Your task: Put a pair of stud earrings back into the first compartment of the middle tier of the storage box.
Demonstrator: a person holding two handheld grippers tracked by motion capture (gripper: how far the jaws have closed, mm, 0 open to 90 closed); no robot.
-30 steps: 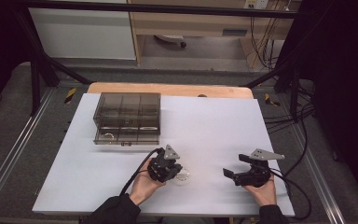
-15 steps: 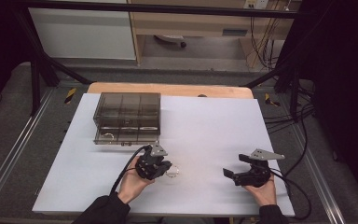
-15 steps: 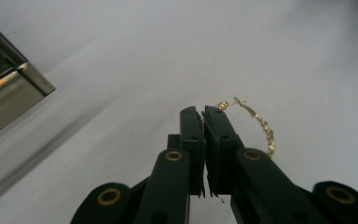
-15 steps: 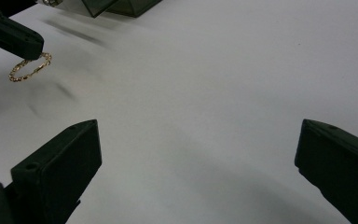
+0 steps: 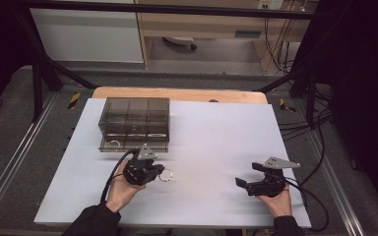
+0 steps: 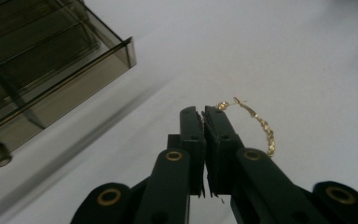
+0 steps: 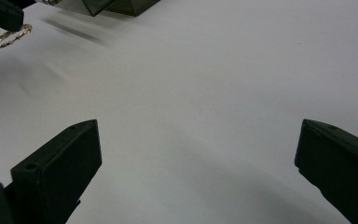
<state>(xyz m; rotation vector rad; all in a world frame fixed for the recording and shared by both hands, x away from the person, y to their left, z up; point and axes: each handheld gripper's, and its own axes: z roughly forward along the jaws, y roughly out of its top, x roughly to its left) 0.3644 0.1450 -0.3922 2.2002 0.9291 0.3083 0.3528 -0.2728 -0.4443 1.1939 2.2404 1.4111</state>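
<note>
My left gripper (image 5: 153, 172) is shut on a thin gold chain bracelet (image 5: 166, 175), pinching it at one end. In the left gripper view the jaws meet (image 6: 203, 112) and the bracelet (image 6: 261, 126) curves off to their right, hanging a little above the white table. A smoky clear drawer box (image 5: 134, 123) stands just beyond this gripper, and its lower drawer (image 6: 74, 79) looks pulled out. My right gripper (image 5: 243, 183) rests low at the front right, open, with nothing between its jaws (image 7: 198, 140). The bracelet (image 7: 11, 36) also appears in the right gripper view at top left.
The white table top (image 5: 216, 142) spreads wide between the two grippers. A small gold piece (image 5: 112, 143) lies inside the box's front drawer. Black frame bars and cables (image 5: 305, 123) run along the table's right side.
My left gripper has carried the bracelet leftward and a little up, closer to the drawer box. The right gripper has stayed where it was.
</note>
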